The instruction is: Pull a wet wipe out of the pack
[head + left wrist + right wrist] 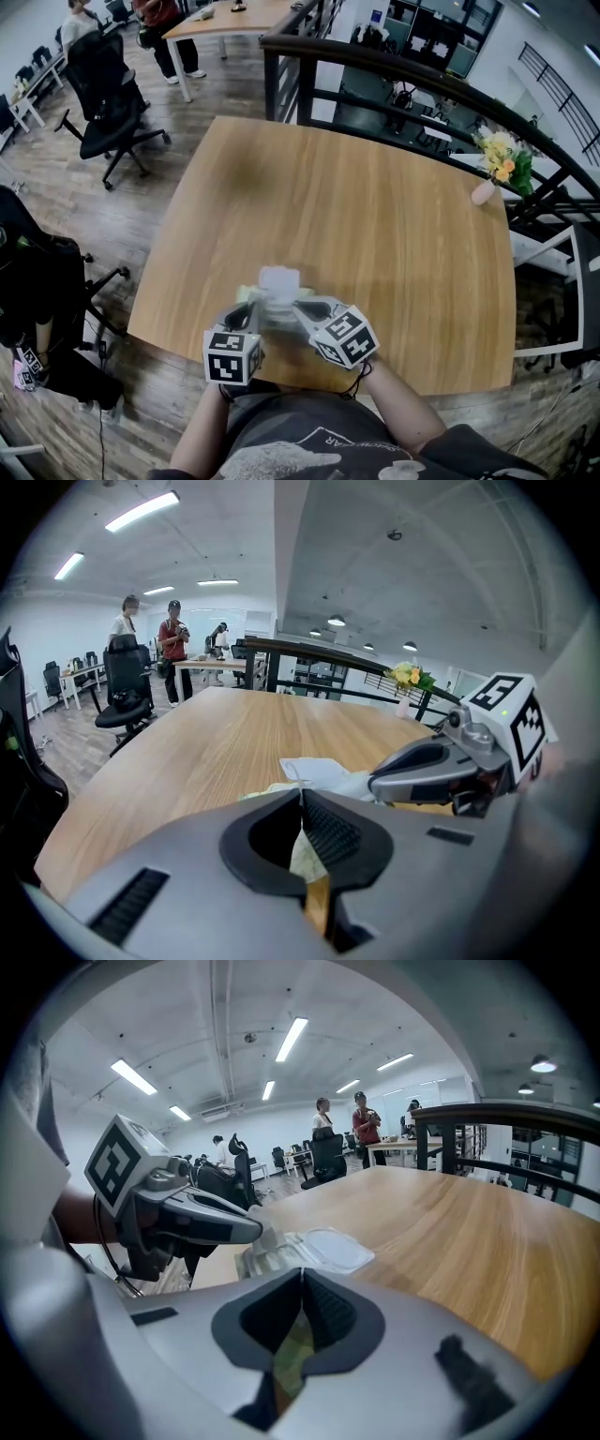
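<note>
A pale yellow-green wet wipe pack (275, 302) lies near the front edge of the wooden table (375, 216). Its clear lid (279, 278) is flipped open away from me. My left gripper (251, 305) is shut on the pack's left end, and the right gripper view shows its tip (251, 1232) pinching crumpled film there. My right gripper (298, 307) is shut at the pack's top beside the lid. In the left gripper view its tip (375, 782) nips a pale crumpled sheet (354, 782), seemingly a wipe. The pack's opening is hidden by the jaws.
A pink vase of flowers (486, 187) stands at the table's far right corner. A dark railing (394, 66) runs behind the table. Office chairs (108, 103) and two people stand far left, and another black chair (37, 281) sits close on the left.
</note>
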### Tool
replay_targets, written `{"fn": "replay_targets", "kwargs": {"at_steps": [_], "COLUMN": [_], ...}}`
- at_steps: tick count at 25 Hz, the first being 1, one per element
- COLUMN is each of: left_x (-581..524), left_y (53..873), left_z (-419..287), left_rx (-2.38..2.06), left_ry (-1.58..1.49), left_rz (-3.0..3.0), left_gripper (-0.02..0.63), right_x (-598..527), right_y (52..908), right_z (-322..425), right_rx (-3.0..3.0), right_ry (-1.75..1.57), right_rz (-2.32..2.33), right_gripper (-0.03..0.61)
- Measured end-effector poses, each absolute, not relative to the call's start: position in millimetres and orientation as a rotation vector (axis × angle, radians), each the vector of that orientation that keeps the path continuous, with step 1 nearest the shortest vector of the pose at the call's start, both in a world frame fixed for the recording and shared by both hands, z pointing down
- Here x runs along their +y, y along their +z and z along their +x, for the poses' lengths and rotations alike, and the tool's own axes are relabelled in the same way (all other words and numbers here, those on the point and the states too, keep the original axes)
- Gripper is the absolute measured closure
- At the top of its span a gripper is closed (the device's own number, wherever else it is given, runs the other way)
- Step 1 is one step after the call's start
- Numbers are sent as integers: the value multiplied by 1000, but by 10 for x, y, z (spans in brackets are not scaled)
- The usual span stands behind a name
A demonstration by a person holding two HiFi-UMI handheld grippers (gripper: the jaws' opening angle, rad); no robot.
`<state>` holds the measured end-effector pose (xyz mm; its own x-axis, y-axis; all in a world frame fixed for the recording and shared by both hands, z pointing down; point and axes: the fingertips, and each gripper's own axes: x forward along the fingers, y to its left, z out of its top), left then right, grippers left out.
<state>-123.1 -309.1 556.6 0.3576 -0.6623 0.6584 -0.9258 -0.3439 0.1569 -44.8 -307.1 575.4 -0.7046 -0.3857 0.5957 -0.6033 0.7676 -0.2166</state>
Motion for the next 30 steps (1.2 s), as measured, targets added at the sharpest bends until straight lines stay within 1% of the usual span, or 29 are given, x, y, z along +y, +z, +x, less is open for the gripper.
{"fn": "replay_targets", "kwargs": {"at_steps": [30], "left_x": [-3066], "left_y": [5568], "left_z": [-1220], "left_rx": [-1435], "left_ry": [676], "left_rz": [2069], "left_gripper": [597], "right_x": [-3033], "right_y": [5794], "right_z": [-163], "right_rx": [-2423], "right_ry": [565], "right_rz": [737], "right_gripper": [551]}}
